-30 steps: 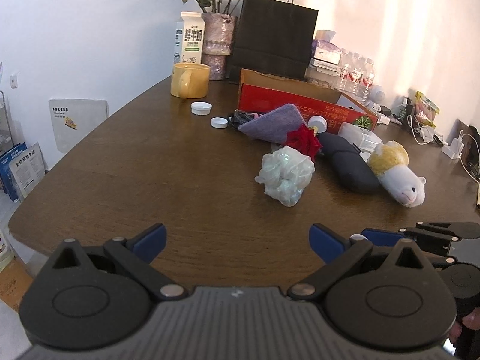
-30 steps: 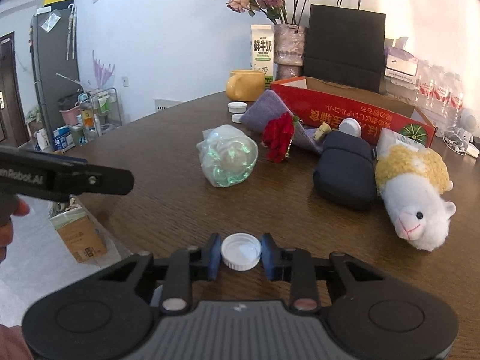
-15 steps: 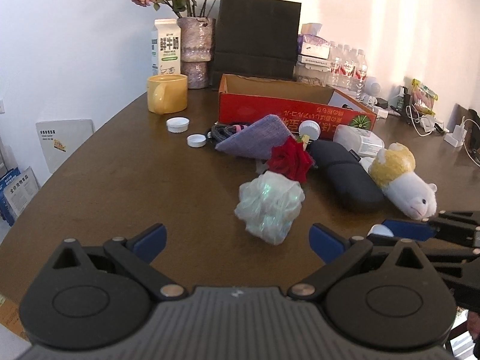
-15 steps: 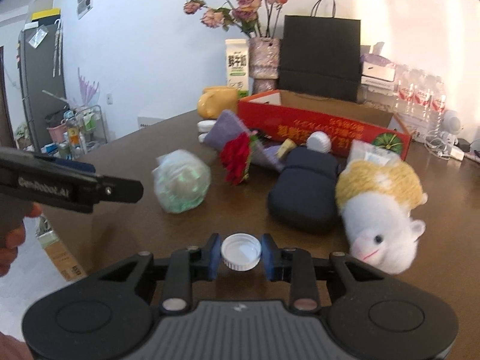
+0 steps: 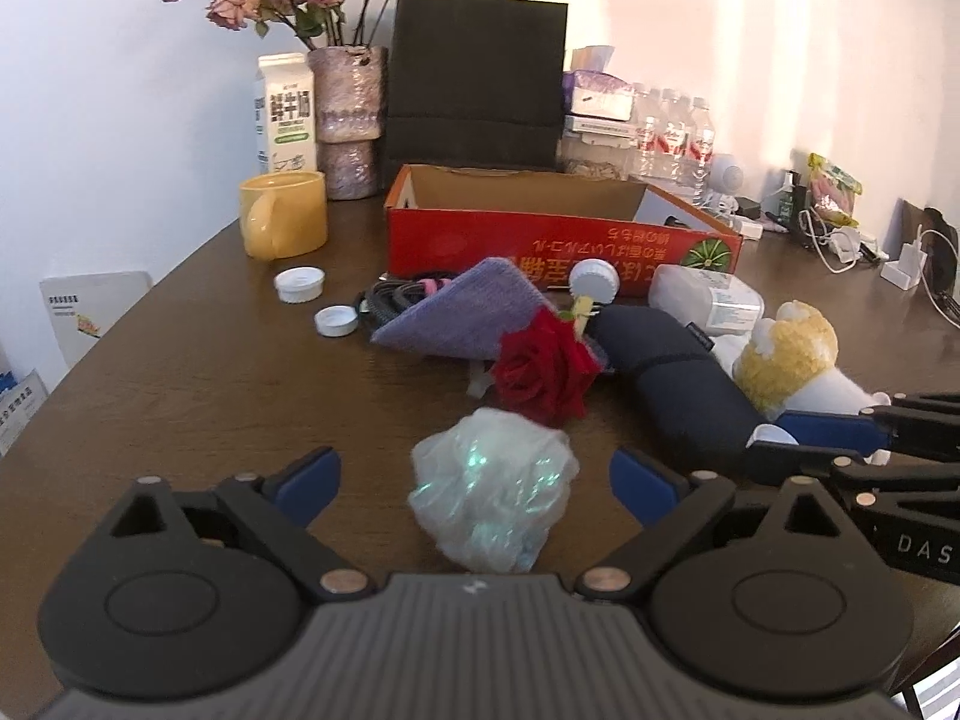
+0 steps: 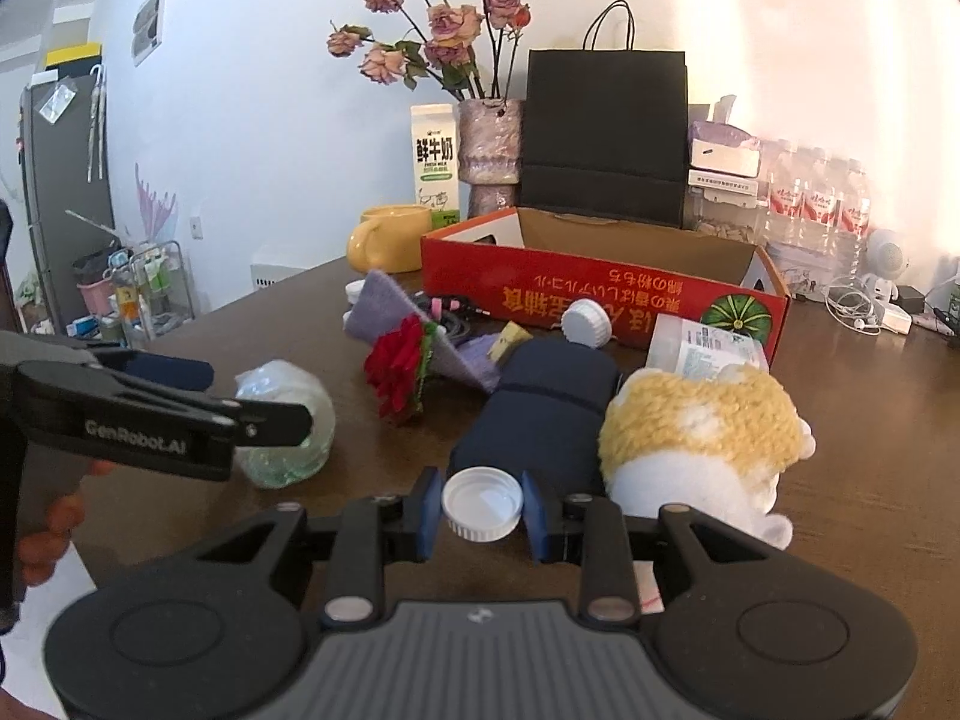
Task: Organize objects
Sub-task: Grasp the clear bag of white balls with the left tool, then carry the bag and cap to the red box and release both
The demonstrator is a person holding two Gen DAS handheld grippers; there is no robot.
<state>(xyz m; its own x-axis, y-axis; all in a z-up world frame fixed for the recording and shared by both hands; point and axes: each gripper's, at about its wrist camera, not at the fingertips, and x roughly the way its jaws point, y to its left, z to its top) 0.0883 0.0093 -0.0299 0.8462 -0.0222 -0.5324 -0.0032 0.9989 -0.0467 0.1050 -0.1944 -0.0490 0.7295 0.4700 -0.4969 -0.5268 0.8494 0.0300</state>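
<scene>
brown table (image 5: 198,396), white wall behind, clutter ahead of both grippers. crumpled plastic ball (image 5: 489,507) lies on table between jaws of left gripper (image 5: 474,474); jaws spread, just been narrowing, pads not touching it. right gripper (image 6: 482,507) pinches white cap (image 6: 482,503). risk: soft ball squirts forward into red rose (image 5: 546,375) just beyond; grippers close side by side, may knock. ball's underside hidden; inside of red box (image 5: 558,234) hard to see.

Both tongs are the same build: left tongs (image 5: 474,471) and right tongs (image 6: 483,510) have matte black linkage arms, blue pads, round black discs either side, silver rivets and a ribbed grey housing. "GenRobot.AI" is printed white along the left one's side.
</scene>
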